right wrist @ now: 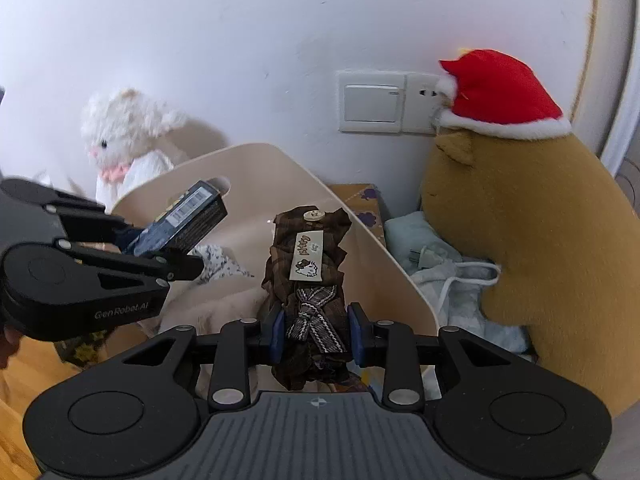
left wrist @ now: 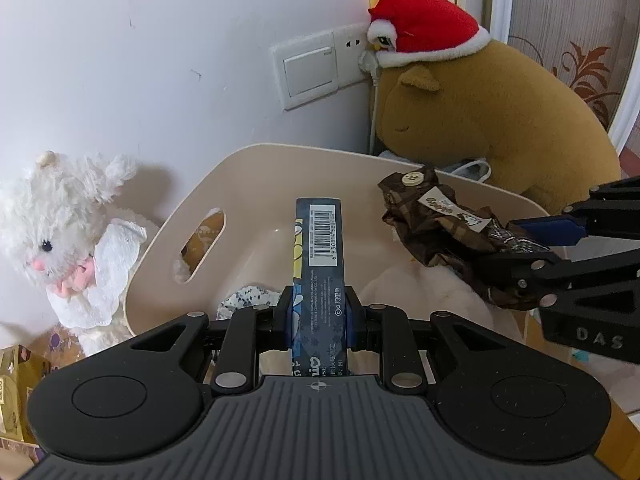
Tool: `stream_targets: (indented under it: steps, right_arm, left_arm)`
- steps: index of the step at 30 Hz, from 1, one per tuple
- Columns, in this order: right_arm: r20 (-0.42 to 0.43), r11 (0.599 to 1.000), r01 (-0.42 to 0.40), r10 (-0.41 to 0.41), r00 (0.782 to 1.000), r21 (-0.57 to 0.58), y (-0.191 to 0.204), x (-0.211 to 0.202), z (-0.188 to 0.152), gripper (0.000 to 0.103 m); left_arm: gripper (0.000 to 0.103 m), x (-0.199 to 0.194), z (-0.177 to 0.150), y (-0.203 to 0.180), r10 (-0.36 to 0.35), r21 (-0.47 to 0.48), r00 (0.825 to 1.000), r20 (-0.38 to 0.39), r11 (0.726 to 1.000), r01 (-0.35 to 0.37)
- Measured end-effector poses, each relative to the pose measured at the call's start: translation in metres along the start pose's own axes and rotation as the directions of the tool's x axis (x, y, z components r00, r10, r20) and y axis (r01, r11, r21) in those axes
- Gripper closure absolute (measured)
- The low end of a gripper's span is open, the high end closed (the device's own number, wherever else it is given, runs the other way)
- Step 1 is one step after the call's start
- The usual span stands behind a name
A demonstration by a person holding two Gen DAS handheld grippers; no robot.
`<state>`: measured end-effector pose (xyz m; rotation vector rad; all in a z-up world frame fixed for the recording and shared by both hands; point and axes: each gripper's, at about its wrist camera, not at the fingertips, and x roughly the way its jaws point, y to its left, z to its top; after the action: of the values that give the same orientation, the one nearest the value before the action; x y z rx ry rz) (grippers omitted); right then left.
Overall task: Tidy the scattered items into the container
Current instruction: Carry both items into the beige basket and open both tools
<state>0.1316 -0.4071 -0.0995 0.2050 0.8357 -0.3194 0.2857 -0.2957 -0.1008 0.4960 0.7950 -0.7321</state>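
Beige bin by white wall, wood floor.

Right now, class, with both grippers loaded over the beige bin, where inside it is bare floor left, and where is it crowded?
Bare floor shows in the beige bin at its far end, between the handle-slot wall and the dark blue box. The near end is crowded: a cream cloth and a speckled cloth lie there. The brown plaid pouch hangs by the right wall.

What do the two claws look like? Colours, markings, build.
Both are matte black linkage claws with silver pivot pins, blue pads and a ribbed grey base with round black discs. The left claw reads "GenRobot.AI" on its side. The right claw shows "DAS". No cables or sleeves visible.
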Motion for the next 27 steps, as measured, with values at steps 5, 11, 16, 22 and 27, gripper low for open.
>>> stream_targets:
  steps: [5,11,16,22,27]
  right_arm:
    - [-0.013,0.998,0.002,-0.003,1.000,-0.055,0.007,0.002,-0.002,0.047]
    - [-0.002,0.995,0.015,-0.015,1.000,-0.095,0.017,-0.004,-0.005,0.025]
    - [0.011,0.999,0.021,-0.020,1.000,-0.040,0.017,-0.014,-0.006,0.000]
    - [0.019,0.999,0.024,-0.023,1.000,-0.039,0.024,-0.029,-0.009,0.000]
    - [0.039,1.000,0.001,-0.001,0.999,-0.003,0.029,-0.047,-0.016,0.000]
  left_arm:
    - [0.079,0.001,-0.002,0.002,-0.004,-0.013,1.000,-0.010,1.000,0.004]
    - [0.039,-0.006,-0.005,0.003,0.008,-0.012,1.000,0.003,1.000,-0.008]
    - [0.026,-0.019,-0.009,0.007,0.025,-0.041,1.000,0.016,0.999,-0.024]
    - [0.023,-0.040,-0.016,0.016,0.030,-0.071,0.999,0.033,0.997,-0.027]
    - [0.021,-0.062,-0.019,0.026,0.049,-0.097,0.998,0.044,0.994,-0.045]
